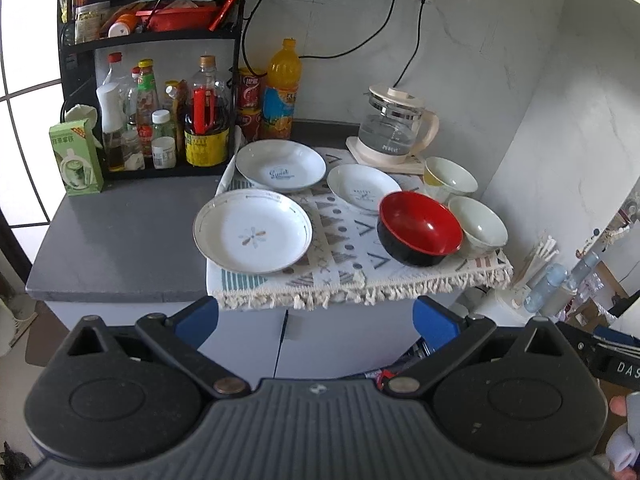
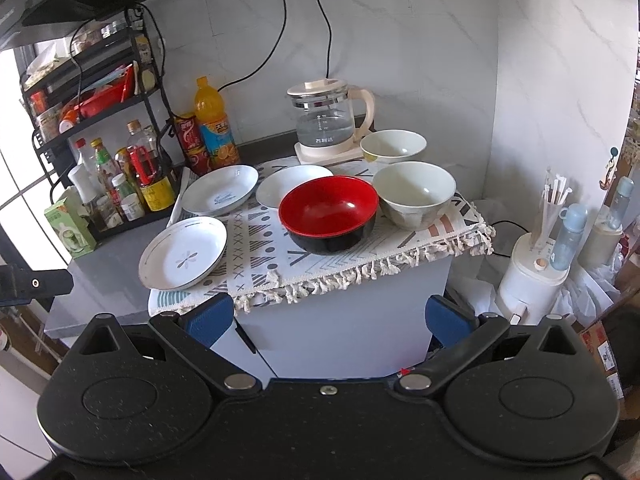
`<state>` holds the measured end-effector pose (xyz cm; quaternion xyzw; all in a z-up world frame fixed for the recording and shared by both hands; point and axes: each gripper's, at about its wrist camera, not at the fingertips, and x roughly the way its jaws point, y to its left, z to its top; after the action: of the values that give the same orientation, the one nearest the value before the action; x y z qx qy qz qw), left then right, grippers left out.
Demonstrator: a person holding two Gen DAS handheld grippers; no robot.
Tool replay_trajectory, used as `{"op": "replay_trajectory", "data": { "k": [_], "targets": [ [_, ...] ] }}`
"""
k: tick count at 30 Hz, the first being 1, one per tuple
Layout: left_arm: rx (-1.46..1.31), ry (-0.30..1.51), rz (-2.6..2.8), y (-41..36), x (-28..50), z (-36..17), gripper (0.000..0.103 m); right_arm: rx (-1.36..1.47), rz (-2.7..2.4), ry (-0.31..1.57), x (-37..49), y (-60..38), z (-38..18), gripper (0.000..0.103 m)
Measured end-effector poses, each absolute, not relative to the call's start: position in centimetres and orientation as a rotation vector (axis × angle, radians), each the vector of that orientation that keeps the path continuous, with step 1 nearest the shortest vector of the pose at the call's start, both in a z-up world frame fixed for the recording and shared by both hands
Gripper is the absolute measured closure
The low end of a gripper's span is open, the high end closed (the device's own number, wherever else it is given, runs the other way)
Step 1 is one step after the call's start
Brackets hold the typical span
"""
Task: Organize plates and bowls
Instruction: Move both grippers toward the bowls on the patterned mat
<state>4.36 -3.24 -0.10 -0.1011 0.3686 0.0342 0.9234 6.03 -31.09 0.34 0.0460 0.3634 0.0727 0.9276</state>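
Both grippers hang at the bottom of their frames with blue-padded fingers spread wide and nothing between them: the left gripper (image 1: 316, 318) and the right gripper (image 2: 330, 318) sit low and well short of the dishes, facing the cabinet front below the counter edge.

Mid-frame lies a woven cloth (image 1: 340, 276) with geometric print and a knotted cream fringe hanging over the edge. On it rest three shallow, glossy white plates: the flower plate (image 1: 253, 230) nearest, left of centre, with a thin metallic rim line; the blue-script plate (image 1: 280, 165) behind it; and the small plate (image 1: 362, 188) further right, partly hidden by the red bowl (image 1: 418, 229), round and lacquer-smooth, red inside and black outside. Just beside it on the right sits the pale bowl (image 1: 478, 226), and behind that the yellow-marked bowl (image 1: 450, 178).

In the right wrist view the red bowl (image 2: 329, 213) stands centre, straight above the open fingers, with the pale bowl (image 2: 415, 194) to its right.

A glass kettle (image 1: 394, 126) with a cream lid and handle stands at the back, close to the bowls. A black wire rack (image 1: 160, 100) of sauce bottles fills the upper left, an orange drink bottle (image 1: 282, 88) beside it.
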Motion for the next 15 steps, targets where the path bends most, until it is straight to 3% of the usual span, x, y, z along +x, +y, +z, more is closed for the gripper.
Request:
{"op": "replay_trajectory", "data": {
  "k": [15],
  "targets": [
    [-0.209, 0.786, 0.025, -4.1, 11.5, -1.7, 0.001, 0.138, 0.133, 0.776, 11.7, -32.1, -0.7, 0.0]
  ]
}}
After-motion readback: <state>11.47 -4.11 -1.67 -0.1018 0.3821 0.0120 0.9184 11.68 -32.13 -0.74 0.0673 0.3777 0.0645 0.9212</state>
